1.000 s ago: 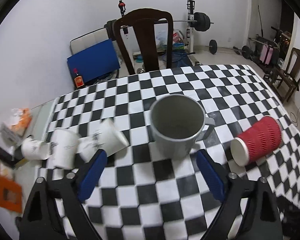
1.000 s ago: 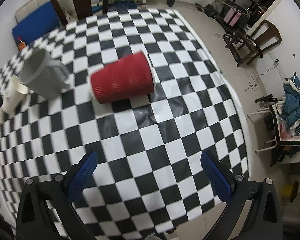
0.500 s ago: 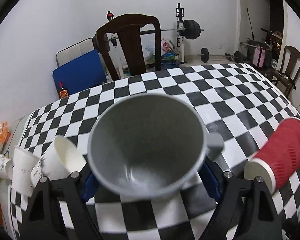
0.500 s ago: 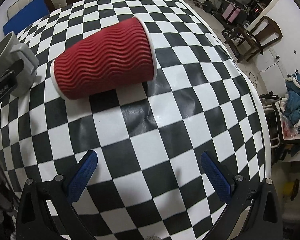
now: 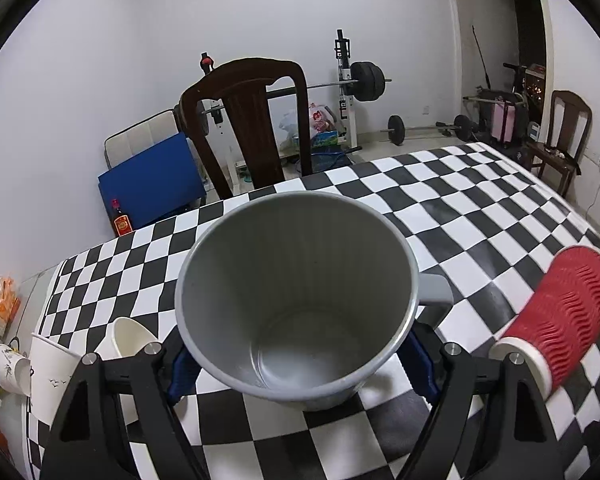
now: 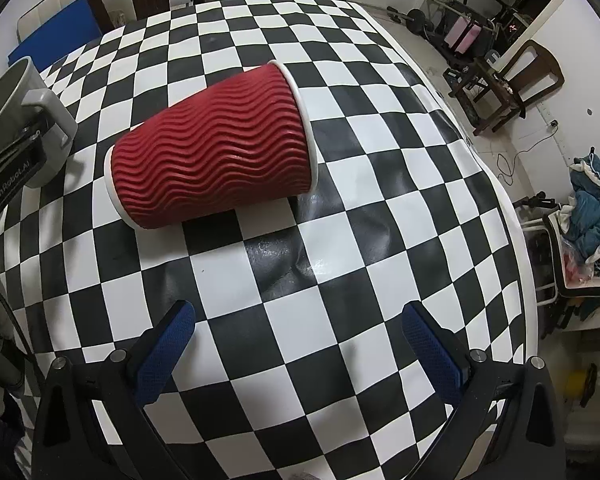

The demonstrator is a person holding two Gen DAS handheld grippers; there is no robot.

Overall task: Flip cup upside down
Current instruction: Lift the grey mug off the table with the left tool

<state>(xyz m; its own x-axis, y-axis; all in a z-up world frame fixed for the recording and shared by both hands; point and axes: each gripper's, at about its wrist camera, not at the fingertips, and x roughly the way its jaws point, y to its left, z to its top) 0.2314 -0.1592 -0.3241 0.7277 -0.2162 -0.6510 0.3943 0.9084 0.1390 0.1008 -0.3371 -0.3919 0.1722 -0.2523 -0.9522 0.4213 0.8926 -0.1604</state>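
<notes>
A grey mug [image 5: 296, 300] stands upright, mouth up, on the checkered table [image 5: 480, 208]. My left gripper [image 5: 300, 368] has its blue pads on both sides of the mug's body, closed on it; the handle points right. The mug also shows at the left edge of the right wrist view [image 6: 24, 120]. A red ribbed paper cup [image 6: 212, 144] lies on its side to the right of the mug, and also shows in the left wrist view [image 5: 556, 316]. My right gripper [image 6: 296, 344] is open and empty, a little short of the red cup.
Several white paper cups [image 5: 52, 368] lie and stand at the table's left edge. A dark wooden chair [image 5: 248, 128] stands behind the table. The table's right edge [image 6: 512, 216] drops to the floor, with chairs and gym gear beyond.
My left gripper moved forward around the grey mug and closed on it. My right gripper moved closer to the red cup, still open.
</notes>
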